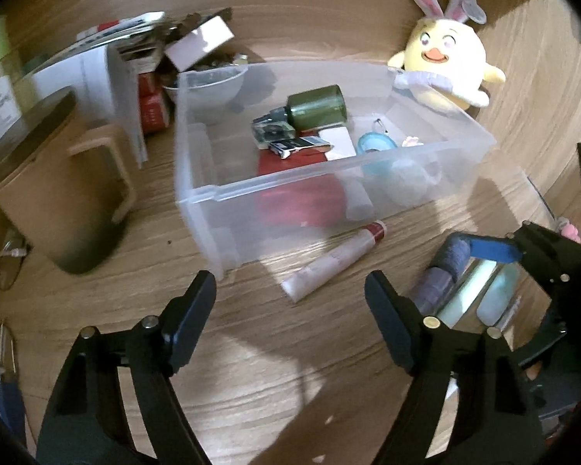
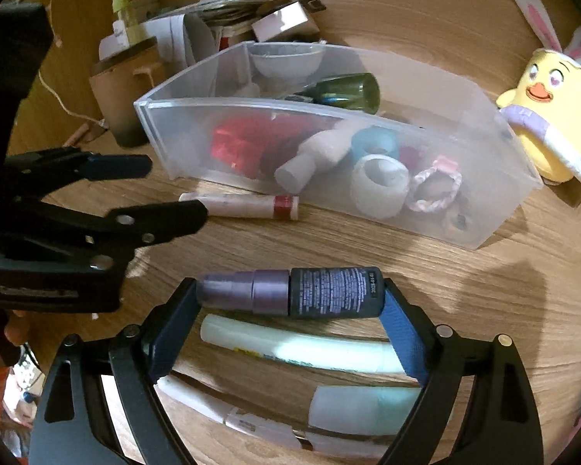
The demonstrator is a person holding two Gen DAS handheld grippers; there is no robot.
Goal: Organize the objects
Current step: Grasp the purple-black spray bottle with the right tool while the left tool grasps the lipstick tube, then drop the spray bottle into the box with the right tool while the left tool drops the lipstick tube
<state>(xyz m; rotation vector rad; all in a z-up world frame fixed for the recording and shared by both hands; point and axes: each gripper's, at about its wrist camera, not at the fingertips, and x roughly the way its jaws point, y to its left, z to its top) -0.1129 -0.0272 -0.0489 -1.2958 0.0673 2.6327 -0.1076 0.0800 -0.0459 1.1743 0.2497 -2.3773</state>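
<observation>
A clear plastic bin [image 1: 197,193] [image 2: 484,193] on the wooden table holds a green bottle [image 1: 317,106] [image 2: 348,91], tape rolls [image 2: 379,182] and other small items. A white tube with a red cap [image 1: 335,261] [image 2: 244,205] lies just in front of the bin. My left gripper [image 1: 290,298] is open and empty, just short of the tube. My right gripper [image 2: 290,294] is shut on a dark purple bottle [image 2: 290,292] [image 1: 447,259], gripped end to end, to the right of the tube. Pale tubes [image 2: 302,348] lie under it.
A yellow plush chick with rabbit ears [image 1: 445,66] [image 2: 550,116] sits right of the bin. A beige mug [image 1: 54,190] stands to its left. A grey bowl [image 1: 213,85], boxes and papers [image 1: 116,62] pile up behind the bin.
</observation>
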